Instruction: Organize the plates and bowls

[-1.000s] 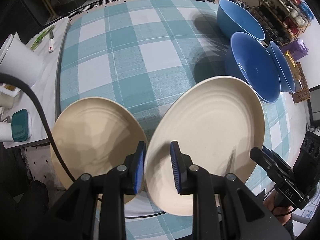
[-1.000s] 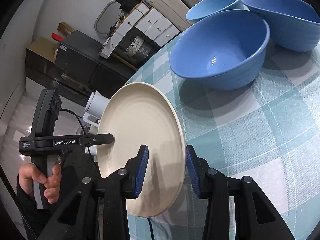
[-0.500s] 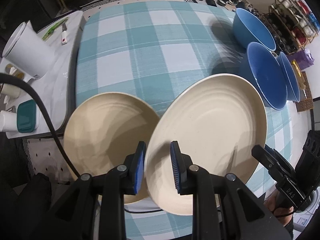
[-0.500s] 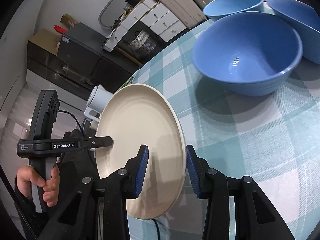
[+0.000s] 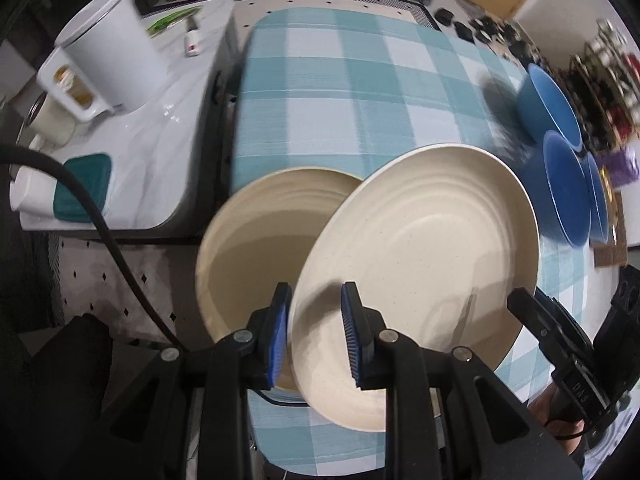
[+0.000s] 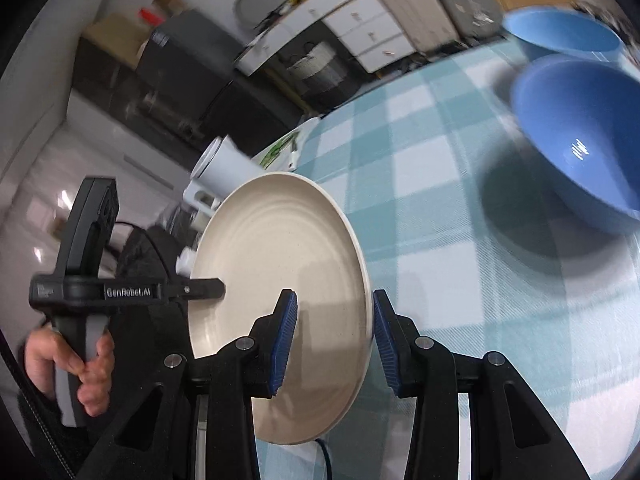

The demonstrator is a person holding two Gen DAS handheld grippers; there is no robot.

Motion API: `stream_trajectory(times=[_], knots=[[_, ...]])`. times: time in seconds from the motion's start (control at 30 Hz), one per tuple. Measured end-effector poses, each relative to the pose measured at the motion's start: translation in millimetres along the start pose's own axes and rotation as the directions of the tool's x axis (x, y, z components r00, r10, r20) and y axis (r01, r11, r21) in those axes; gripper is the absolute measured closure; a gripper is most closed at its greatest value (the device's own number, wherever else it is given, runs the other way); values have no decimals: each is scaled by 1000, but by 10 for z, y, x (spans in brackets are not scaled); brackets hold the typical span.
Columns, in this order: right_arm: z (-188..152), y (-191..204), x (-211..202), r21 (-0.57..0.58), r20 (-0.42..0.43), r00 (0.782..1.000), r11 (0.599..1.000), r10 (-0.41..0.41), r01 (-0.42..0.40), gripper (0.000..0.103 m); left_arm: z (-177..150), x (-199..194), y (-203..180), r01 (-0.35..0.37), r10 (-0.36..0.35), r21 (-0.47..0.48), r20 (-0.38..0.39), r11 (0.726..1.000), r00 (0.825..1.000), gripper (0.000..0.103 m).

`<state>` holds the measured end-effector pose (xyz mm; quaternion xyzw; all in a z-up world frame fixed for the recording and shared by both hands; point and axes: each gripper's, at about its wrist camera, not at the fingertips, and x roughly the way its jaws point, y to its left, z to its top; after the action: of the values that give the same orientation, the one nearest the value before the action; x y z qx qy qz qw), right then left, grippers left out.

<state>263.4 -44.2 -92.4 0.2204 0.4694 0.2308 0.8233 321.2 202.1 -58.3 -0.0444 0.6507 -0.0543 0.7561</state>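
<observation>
Holding a cream plate (image 5: 416,264) tilted above the near edge of the checked tablecloth (image 5: 352,80), I have both grippers on it. My left gripper (image 5: 314,334) has its blue pads closed on the plate's near rim, and in the right wrist view my right gripper (image 6: 332,338) straddles the rim with its jaws part-way apart; whether both pads press I cannot tell. Just behind and below the held plate sits a second cream plate (image 5: 256,240), partly covered by it and overhanging the table's near edge. Three blue bowls (image 5: 566,188) stand close together at the right of the table, well apart from the plates. A black cable (image 5: 92,216) curls across the left of the view. Beside the table, a white side surface (image 5: 160,152) carries a white pitcher (image 5: 116,48) and a teal lid (image 5: 82,188). My hand (image 6: 76,364) grips the left tool's handle. White drawers (image 6: 360,36) and dark cabinets line the room beyond.
</observation>
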Motion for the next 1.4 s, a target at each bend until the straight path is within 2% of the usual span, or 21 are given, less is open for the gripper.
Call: stream_trajectory(times=[0.13,0.3,0.53,0.73,0.83,0.9,1.07,1.2,1.4], knots=[[52,191,209,-47,-25,999,999,-19,18,64,6,55,273,10,-11,-56,-7,998,1000,81],[17,282,530,-54,-83,996,998,-24,20,64,-13,201,539,-2,0,-102,-23,995,1000,81],[-25,382,762,-88,-101,994,995,-44,35,64,-33,405,768,-11,3,-140,-55,990,998,79],[-32,392,844,-97,-107,993,995,-42,31,64,-17,434,811,-32,26,-141,-43,989,999,78],[-56,399,892,-112,-105,993,993,-54,42,64,-31,371,738,-103,106,-106,23,989,994,77],[-67,378,917,-111,-101,993,992,-67,56,64,-49,387,694,-139,143,-88,39,986,989,77],[-71,355,911,-116,-87,993,991,-82,71,64,-81,486,696,-128,132,-88,34,988,991,77],[-70,338,923,-119,-82,992,989,-99,89,64,-103,475,595,-167,171,-65,68,984,983,76],[-82,376,942,-146,-74,989,983,-126,114,64,-97,503,581,-168,173,-64,74,984,982,74]])
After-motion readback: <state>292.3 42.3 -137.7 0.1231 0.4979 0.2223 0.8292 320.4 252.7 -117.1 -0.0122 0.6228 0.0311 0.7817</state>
